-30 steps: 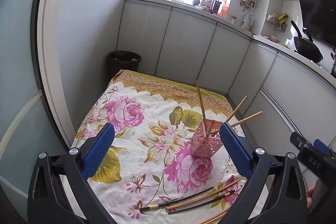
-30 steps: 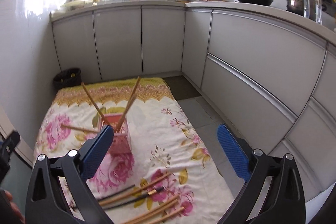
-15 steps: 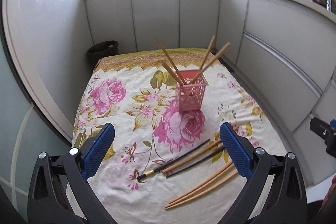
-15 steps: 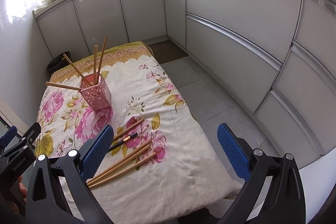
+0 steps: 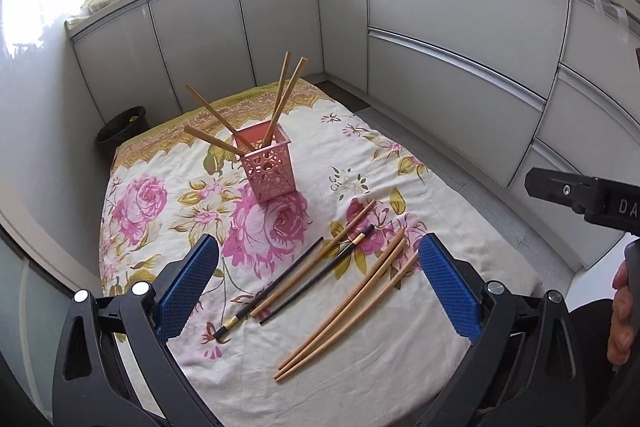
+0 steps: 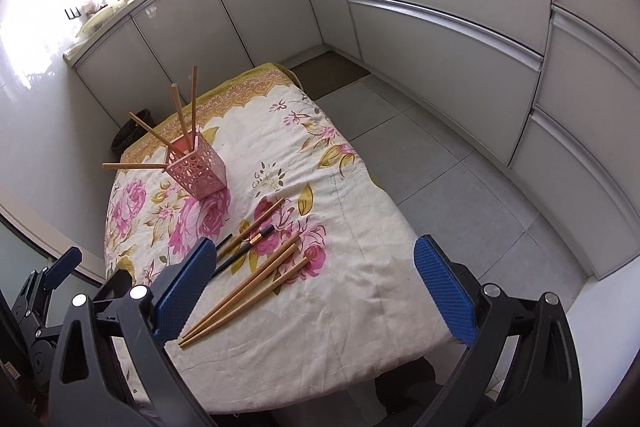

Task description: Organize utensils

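Kitchen desk, floral cloth (image 5: 168, 267). Both jaws spread, empty. Pinch one loose chopstick (image 5: 348, 301) mid-shaft; drop upright into pink holder (image 5: 267, 167).

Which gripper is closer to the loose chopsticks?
Left, seemingly. The left gripper hangs open right over the chopsticks; the right gripper hangs open slightly to their right.

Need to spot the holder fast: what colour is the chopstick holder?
Pink, with a cut-out lattice pattern; the holder shows best in the left wrist view.

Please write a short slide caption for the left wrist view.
Open left gripper above loose chopsticks on floral cloth, pink holder beyond.
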Motion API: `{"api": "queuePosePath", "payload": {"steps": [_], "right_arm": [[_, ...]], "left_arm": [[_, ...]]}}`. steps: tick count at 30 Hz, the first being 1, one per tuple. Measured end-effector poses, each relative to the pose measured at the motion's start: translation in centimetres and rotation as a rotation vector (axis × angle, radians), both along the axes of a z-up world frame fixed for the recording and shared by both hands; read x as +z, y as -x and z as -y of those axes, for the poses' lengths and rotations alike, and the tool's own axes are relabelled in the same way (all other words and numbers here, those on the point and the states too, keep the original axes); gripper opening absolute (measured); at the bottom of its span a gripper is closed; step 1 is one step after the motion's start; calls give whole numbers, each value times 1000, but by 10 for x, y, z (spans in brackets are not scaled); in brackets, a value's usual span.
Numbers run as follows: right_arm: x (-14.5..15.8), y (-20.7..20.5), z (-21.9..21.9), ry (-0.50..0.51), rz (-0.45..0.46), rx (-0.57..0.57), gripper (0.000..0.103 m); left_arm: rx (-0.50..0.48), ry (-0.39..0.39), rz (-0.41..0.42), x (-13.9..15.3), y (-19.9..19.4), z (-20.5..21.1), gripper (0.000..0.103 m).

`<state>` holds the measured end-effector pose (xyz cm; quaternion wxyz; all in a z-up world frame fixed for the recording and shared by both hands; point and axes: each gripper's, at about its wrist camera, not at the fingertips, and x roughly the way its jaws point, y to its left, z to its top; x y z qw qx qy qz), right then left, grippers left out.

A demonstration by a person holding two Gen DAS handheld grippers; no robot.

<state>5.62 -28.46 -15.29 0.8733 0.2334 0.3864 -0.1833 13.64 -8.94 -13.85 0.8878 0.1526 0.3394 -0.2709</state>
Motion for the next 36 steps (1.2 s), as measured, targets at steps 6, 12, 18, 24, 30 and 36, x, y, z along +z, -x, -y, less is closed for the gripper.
{"api": "queuePosePath", "payload": {"steps": [6,12,18,24,30,36], "right_arm": [[17,21,-12,23,-4,15,96],[26,36,-11,19,4,9,96],[42,52,-3,44,36,-18,96],[49,61,1,35,53,-34,96],[54,64,-4,3,77,-45,96],[50,66,-8,-31,65,-48,96]], "left_arm": [[0,24,28,22,20,-10,96],[9,29,45,29,28,-11,96],[29,67,21,33,28,-5,96],[47,120,-5,43,33,-3,96],[129,131,12,52,37,-12,96],[128,126,-15,49,36,-20,96]]}}
